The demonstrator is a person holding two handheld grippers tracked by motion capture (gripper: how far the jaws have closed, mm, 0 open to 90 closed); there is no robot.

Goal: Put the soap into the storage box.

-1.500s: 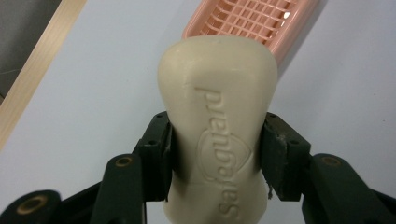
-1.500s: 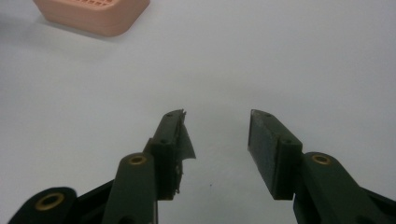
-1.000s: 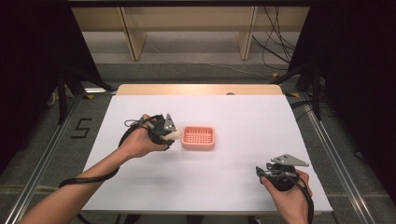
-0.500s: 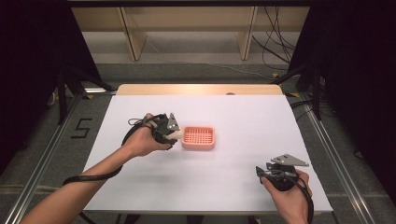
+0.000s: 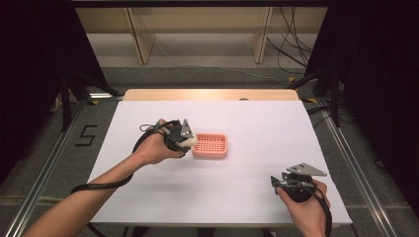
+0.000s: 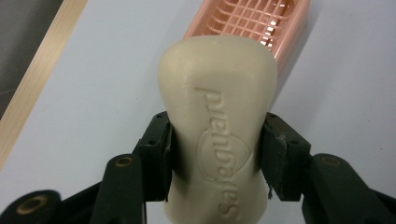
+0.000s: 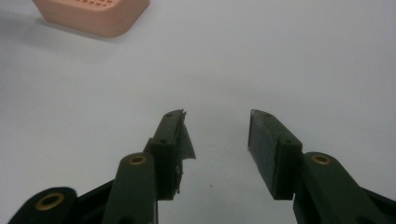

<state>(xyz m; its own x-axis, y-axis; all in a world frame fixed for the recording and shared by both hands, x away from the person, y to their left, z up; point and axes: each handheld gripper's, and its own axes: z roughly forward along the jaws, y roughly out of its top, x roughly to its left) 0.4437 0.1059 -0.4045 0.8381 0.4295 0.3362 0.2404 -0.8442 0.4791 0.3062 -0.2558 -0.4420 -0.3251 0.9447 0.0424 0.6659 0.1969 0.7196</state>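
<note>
Gripping cream soap bar (image 6: 217,126) in left gripper (image 5: 184,139), jaws clamping sides, nearing pink tray (image 5: 210,146) left edge for drop. Idling right gripper (image 7: 217,140), jaws parted, empty, near-right.

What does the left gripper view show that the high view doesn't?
Left gripper view alone: embossed lettering on the soap bar, and the left tongs pressing the bar's two sides. High view alone: the right tongs near the table's front right, with open jaws and nothing between them, and both forearms. Shared: the cream bar held next to the pink slatted soap dish on the white table.
</note>
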